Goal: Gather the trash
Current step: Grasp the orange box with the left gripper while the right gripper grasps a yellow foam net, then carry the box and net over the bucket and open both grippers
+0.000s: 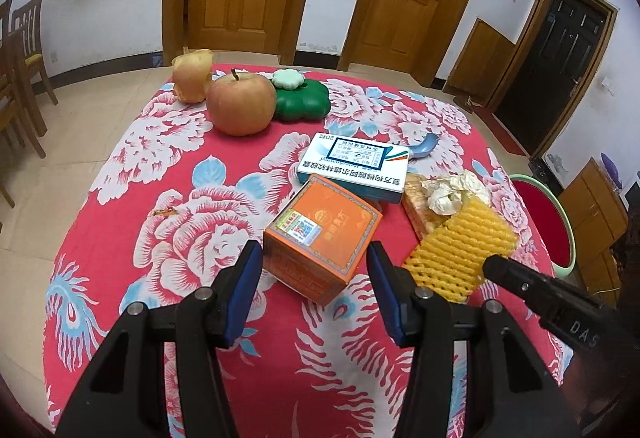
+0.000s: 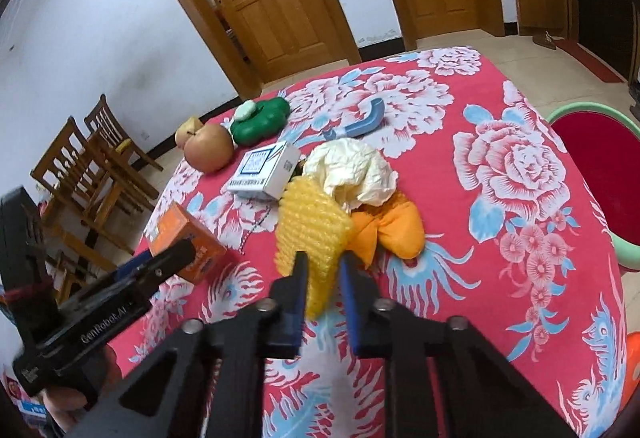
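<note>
Right tongs [image 2: 323,280] clenched on near end of yellow foam net [image 2: 308,234], lying on counter [image 2: 520,278] beside crumpled paper [image 2: 352,174]. Net's light, squashy; pinching the end should hold. Left tongs [image 1: 316,290] released, empty, straddling the orange box [image 1: 320,238].

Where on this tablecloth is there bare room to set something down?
Free: the near-left cloth, between the apple and the orange box, and the far-right corner past the blue spoon. Crowded: the middle, where the white box, crumpled tissue and yellow foam net bunch together.
</note>
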`<state>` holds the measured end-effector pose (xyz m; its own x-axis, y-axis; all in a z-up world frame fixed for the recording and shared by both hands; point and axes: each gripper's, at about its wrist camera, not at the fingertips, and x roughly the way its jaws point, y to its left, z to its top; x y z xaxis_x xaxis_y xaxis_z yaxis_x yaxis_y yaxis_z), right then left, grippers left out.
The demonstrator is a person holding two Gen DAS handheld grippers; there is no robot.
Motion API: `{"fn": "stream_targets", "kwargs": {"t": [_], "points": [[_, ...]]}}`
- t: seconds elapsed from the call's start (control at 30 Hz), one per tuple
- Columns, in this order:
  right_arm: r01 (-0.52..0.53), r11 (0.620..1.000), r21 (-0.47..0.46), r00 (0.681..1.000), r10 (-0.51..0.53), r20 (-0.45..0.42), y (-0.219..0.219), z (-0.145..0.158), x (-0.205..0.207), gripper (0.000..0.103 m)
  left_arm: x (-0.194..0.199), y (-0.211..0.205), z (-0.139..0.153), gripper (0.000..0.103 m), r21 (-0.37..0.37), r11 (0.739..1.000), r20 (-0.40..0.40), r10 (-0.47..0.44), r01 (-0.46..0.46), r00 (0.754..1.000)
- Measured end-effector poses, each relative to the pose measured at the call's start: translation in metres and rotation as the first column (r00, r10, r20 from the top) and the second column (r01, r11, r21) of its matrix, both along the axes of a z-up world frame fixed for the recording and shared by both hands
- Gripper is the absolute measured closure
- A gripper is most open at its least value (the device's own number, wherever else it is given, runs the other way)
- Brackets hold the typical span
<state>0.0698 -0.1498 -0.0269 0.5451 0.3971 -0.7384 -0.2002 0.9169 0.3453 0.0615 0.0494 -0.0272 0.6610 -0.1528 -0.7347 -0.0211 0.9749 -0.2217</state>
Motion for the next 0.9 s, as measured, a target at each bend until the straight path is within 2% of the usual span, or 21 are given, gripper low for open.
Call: {"fn": "stream_targets", "kwargs": {"t": [0.3,0.6,0.9], "points": [[-0.006,1.0,0.024,0.998,0.005,0.069,-0.007,0.017,-0.017,0.094,-0.005,-0.005,0.008,0.049,-0.006,1.0,0.014,-0.011,0.011,1.0],[0.053,0.998,0.043,0.991,-0.058,0.12,-0.036,0.037,-0.032,0.094,-0.012,-0.02,0.025,0.049,-0.047,0.997,0.041,-0.058,0.06,0.997],[0.139,0.989,0.053,0.975,-0.145,0.166,-0.077,0.054,-0.041,0.094,-0.009,-0.056,0.041,0.049,-0.045,0.988,0.062,-0.145,0.148,0.988]]}}
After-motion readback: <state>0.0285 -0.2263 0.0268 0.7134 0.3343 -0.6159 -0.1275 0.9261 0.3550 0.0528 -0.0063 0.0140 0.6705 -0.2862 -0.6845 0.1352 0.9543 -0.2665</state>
